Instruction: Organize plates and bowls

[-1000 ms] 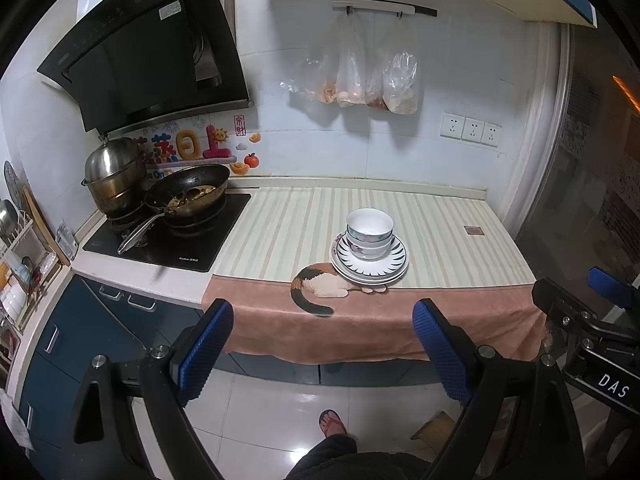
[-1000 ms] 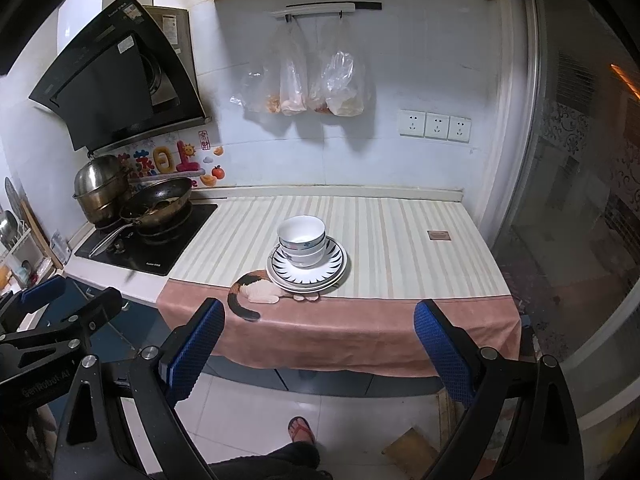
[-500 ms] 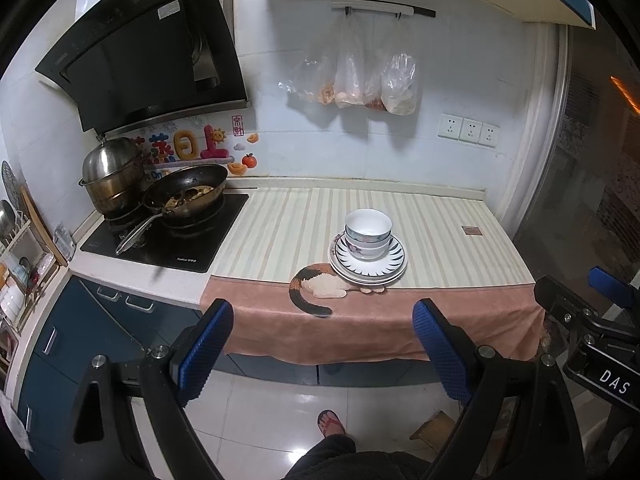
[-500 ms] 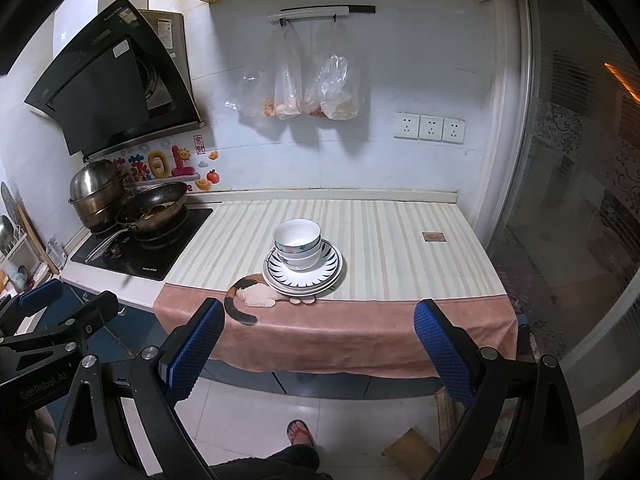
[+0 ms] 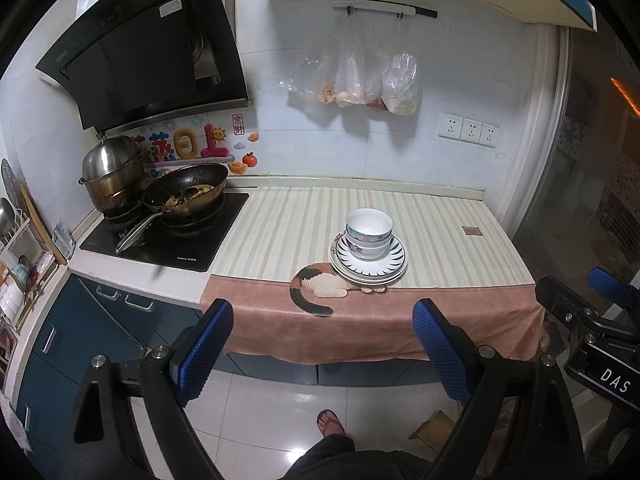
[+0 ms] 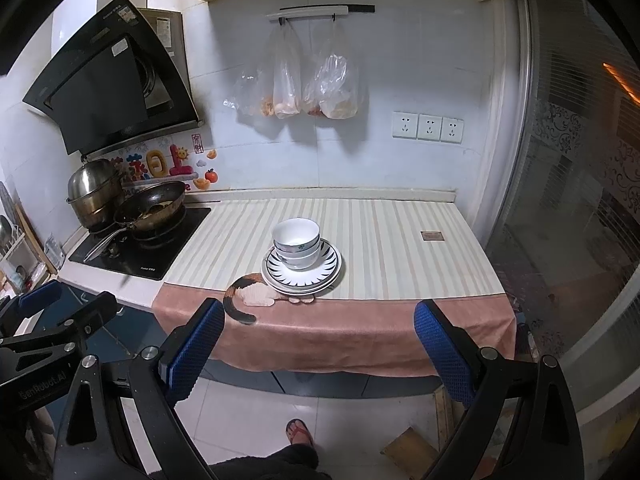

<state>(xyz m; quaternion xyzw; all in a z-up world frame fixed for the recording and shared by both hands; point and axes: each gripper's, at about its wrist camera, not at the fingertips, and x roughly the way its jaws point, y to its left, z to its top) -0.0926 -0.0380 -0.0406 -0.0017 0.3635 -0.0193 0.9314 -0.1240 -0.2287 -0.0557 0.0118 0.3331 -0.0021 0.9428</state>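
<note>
Nested bowls (image 6: 296, 243) on stacked plates (image 6: 303, 268), near the table (image 6: 400, 248) front edge: ahead of both wide-jawed, empty grippers, well apart, left gripper (image 5: 323, 354) and right gripper (image 6: 319, 352) about equally distant.

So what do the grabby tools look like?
Each tool has a black metal frame with silver bolts and two fingers tipped with bumpy blue pads. The left tool shows its pads clearly. The right tool looks the same, and white letters "DAS" are printed on its side.
</note>
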